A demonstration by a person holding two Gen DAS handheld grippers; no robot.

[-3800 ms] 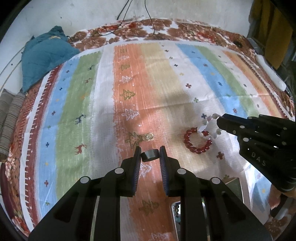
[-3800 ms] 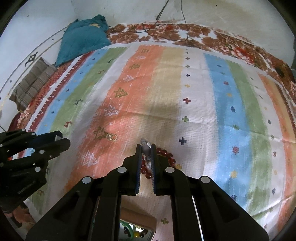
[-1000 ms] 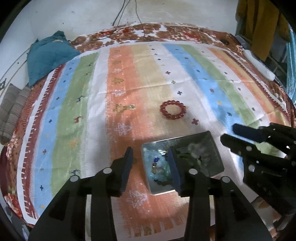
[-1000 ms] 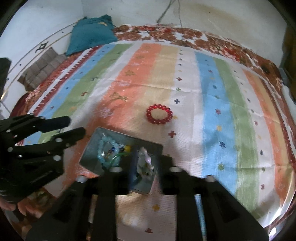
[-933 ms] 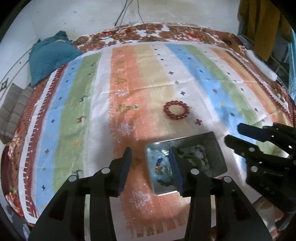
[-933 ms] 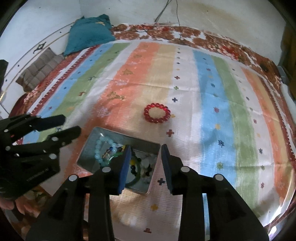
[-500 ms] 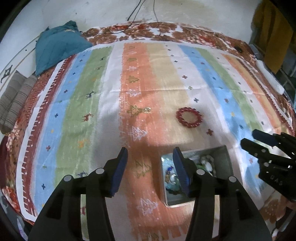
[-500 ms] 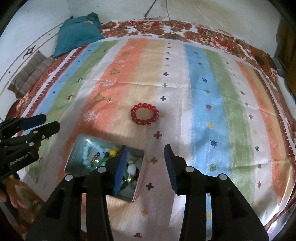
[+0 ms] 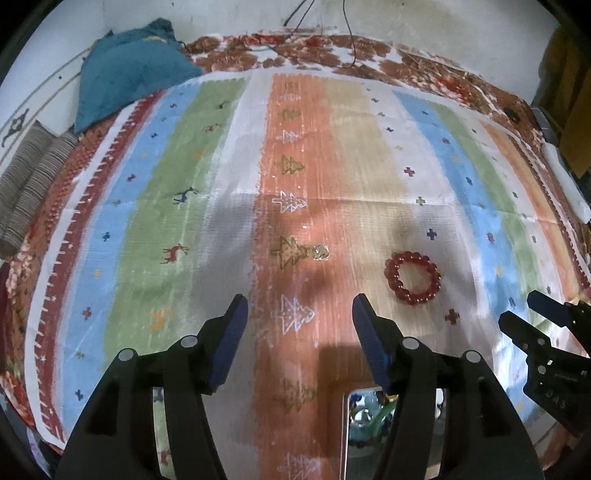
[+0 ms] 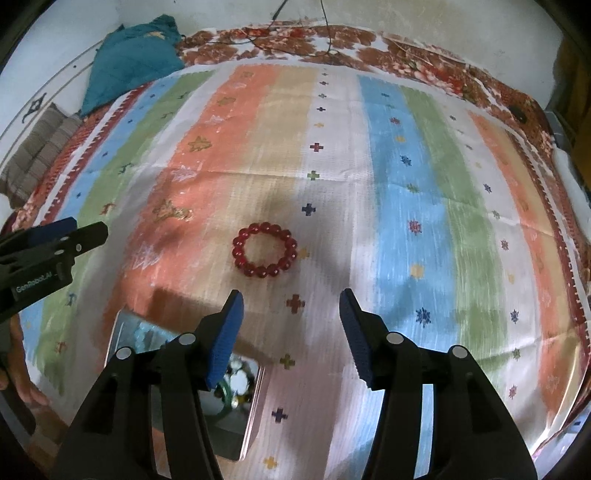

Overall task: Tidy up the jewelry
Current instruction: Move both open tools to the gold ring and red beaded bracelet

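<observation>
Shallow rectangular metal tray (image 9: 346,435): left wrist view shows only a strip between black gripper arms, its bottom cut off by the frame edge. Right wrist view, tray (image 10: 123,334) half covered by the gripper's left finger. Beads inside blurred; kinds unreadable. Small gold-coloured trinket (image 9: 320,252) on the orange stripe too small to identify. Grey striped cushion (image 9: 22,184) cut by the left edge.

Striped cloth (image 9: 229,206) with tree, deer and cross motifs covers the surface, creased across the middle. Floral brown-red sheet (image 9: 424,74) shows beyond its far edge. Teal pillow (image 9: 125,74) at far left corner, striped grey cushion (image 9: 26,184) beside it. Cables (image 9: 347,33) run down the wall (image 10: 424,18).
</observation>
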